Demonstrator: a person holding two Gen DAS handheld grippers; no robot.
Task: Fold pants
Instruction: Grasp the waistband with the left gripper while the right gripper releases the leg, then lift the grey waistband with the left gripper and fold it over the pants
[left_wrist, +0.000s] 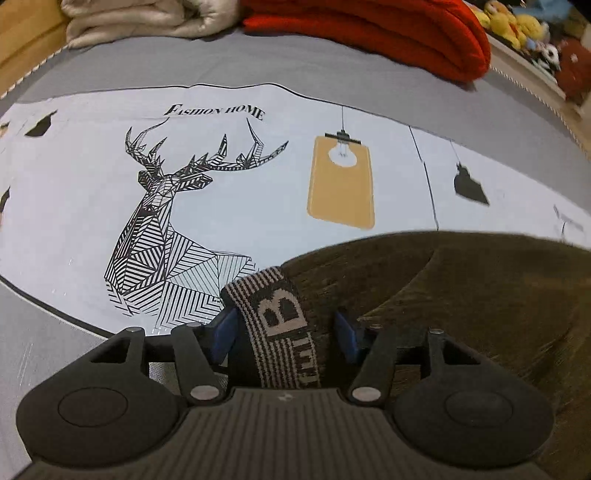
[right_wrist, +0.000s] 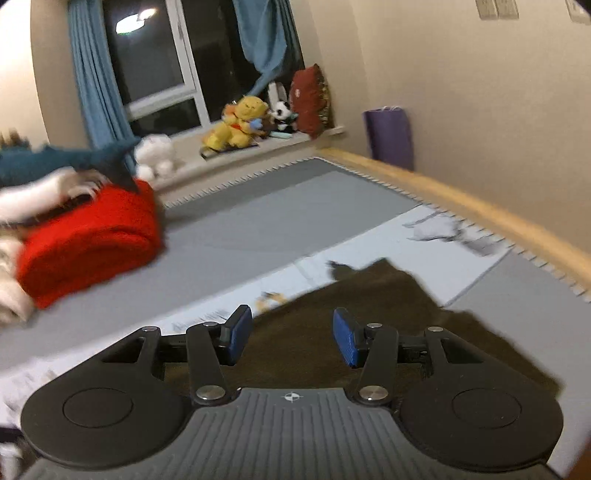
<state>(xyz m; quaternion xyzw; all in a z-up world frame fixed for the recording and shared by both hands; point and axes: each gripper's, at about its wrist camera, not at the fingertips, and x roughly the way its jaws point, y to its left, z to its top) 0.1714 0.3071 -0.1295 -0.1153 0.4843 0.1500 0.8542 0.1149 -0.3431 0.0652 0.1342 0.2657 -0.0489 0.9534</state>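
Observation:
Dark brown pants (left_wrist: 461, 295) lie on a bed with a deer-print sheet (left_wrist: 166, 192). Their striped black-and-grey waistband (left_wrist: 280, 321) with a letter B runs between the blue pads of my left gripper (left_wrist: 286, 328), which is open around it; I cannot tell if a pad touches it. In the right wrist view the pants (right_wrist: 354, 306) spread ahead of and under my right gripper (right_wrist: 293, 336), which is open and empty just above the cloth. The view is blurred.
A folded red blanket (left_wrist: 388, 33) and a beige quilt (left_wrist: 140, 22) lie at the far side of the bed. Plush toys (right_wrist: 243, 122) sit on the windowsill. A wooden bed rail (right_wrist: 461, 206) runs along the right, next to the wall.

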